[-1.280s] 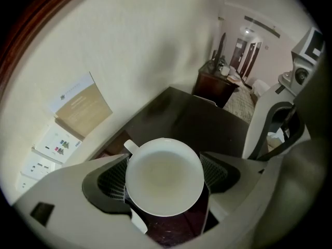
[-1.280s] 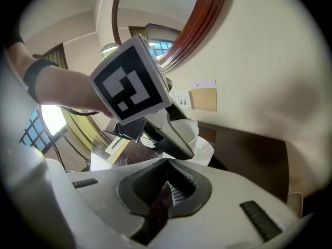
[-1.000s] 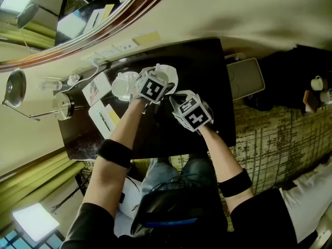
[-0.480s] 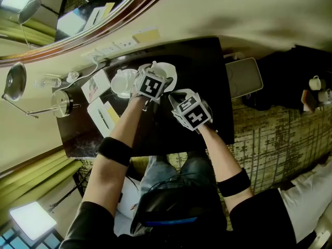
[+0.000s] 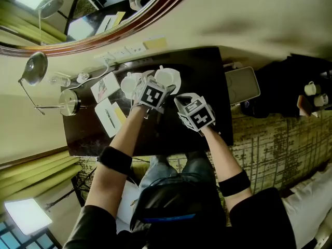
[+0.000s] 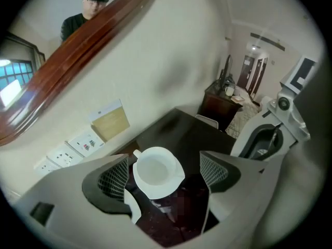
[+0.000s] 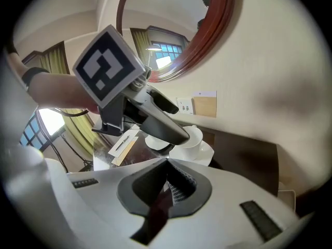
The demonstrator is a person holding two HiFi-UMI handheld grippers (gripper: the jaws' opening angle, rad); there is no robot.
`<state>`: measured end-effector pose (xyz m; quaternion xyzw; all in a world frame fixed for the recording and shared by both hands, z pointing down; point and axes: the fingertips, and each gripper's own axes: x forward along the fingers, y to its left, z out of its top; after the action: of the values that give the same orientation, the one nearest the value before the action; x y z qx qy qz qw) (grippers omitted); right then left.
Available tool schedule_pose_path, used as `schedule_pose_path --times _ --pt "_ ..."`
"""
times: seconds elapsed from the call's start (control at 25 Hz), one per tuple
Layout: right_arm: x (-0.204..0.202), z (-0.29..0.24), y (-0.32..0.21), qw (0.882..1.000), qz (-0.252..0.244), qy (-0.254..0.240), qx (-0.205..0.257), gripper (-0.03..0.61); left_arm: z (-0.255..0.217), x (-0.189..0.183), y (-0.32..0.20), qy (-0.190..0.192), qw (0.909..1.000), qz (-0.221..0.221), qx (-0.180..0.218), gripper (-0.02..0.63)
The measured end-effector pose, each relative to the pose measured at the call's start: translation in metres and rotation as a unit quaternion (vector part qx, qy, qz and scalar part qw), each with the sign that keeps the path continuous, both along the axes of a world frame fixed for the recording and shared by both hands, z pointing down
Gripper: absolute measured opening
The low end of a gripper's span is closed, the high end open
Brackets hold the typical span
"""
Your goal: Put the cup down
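The cup (image 6: 154,173) stands upright on its saucer (image 7: 201,153), on the far part of the dark table (image 5: 205,69), close to the wall. Its handle points toward the wall. The cup is white and nothing shows inside it.

The left gripper (image 6: 164,156) hangs above the cup with its jaws spread wide. In the left gripper view the cup shows in the gap between the two mesh pads (image 6: 114,179) and is clear of both (no pad touches the cup or the saucer). The left gripper is released and holds nothing.

The right gripper (image 7: 168,166) is to the right of the left gripper and nearer the person. Its jaws are clenched together with nothing between them.

A second white cup (image 5: 129,82) stands just to the left of the first, also on the table. Farther left lie a printed card (image 5: 105,87) and a white notepad (image 5: 110,117) with a pen on it. A lamp (image 5: 67,102) with a round metal base occupies the left end of the table.

On the wall behind the table are a row of sockets (image 6: 72,147) and a tan plate (image 6: 110,122). Above them hangs a mirror (image 5: 132,29) with a curved wooden frame.
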<state>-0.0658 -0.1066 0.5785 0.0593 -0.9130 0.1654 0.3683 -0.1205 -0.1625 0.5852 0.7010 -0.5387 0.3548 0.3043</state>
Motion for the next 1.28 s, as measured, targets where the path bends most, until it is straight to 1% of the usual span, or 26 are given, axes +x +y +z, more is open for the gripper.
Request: schedule_pose_path --times 0.04,0.12,0.24,0.32,0.36,0.4,0.44,0.48,0.52,0.8,0.92,1.04,1.16,1.28 --pt "0.0 -0.005 0.002 1.0 -0.001 0.0 0.003 0.002 -0.01 0.004 0.007 0.002 1.0 0.004 0.008 0.419" --pt "0.001 -0.014 0.008 1.0 -0.001 -0.001 0.008 0.002 -0.026 0.009 0.021 0.006 0.9996 0.007 0.026 0.364" --pt "0.002 -0.028 0.017 1.0 0.003 -0.005 0.015 0.002 -0.049 0.011 0.046 0.007 0.9985 0.002 0.054 0.247" --pt "0.004 -0.031 0.023 1.0 0.005 -0.004 0.016 0.002 -0.058 0.007 0.063 0.006 0.9975 -0.013 0.069 0.182" --pt "0.007 -0.028 0.025 1.0 0.008 -0.002 0.015 0.002 -0.062 0.004 0.072 0.005 0.9968 -0.023 0.076 0.138" --pt "0.011 -0.024 0.026 1.0 0.013 0.002 0.014 0.002 -0.066 0.001 0.081 0.004 0.9959 -0.033 0.084 0.077" --pt "0.014 -0.021 0.027 1.0 0.017 0.004 0.014 0.002 -0.071 -0.002 0.089 0.004 0.9949 -0.041 0.091 0.037" --pt "0.016 -0.021 0.029 1.0 0.02 0.004 0.015 0.002 -0.074 -0.005 0.097 0.006 0.9939 -0.05 0.098 0.013" --pt "0.016 -0.023 0.031 1.0 0.022 0.004 0.015 0.002 -0.077 -0.008 0.105 0.01 0.9927 -0.059 0.104 0.002" --pt "0.013 -0.034 0.059 1.0 0.023 -0.007 0.004 0.002 -0.08 -0.024 0.162 0.034 0.9828 -0.112 0.143 0.002" --pt "0.01 -0.04 0.069 1.0 0.026 -0.015 0.001 0.002 -0.081 -0.035 0.183 0.035 0.9776 -0.136 0.156 0.002" --pt "0.012 -0.037 0.074 0.999 0.032 -0.011 0.004 0.002 -0.081 -0.046 0.203 0.04 0.9716 -0.163 0.167 0.002" --pt "0.012 -0.039 0.074 0.999 0.037 -0.014 0.013 0.002 -0.079 -0.066 0.218 0.036 0.9645 -0.192 0.178 0.002" --pt "0.01 -0.043 0.073 0.998 0.053 -0.028 0.015 0.002 -0.083 -0.078 0.223 0.044 0.9586 -0.209 0.188 0.002"
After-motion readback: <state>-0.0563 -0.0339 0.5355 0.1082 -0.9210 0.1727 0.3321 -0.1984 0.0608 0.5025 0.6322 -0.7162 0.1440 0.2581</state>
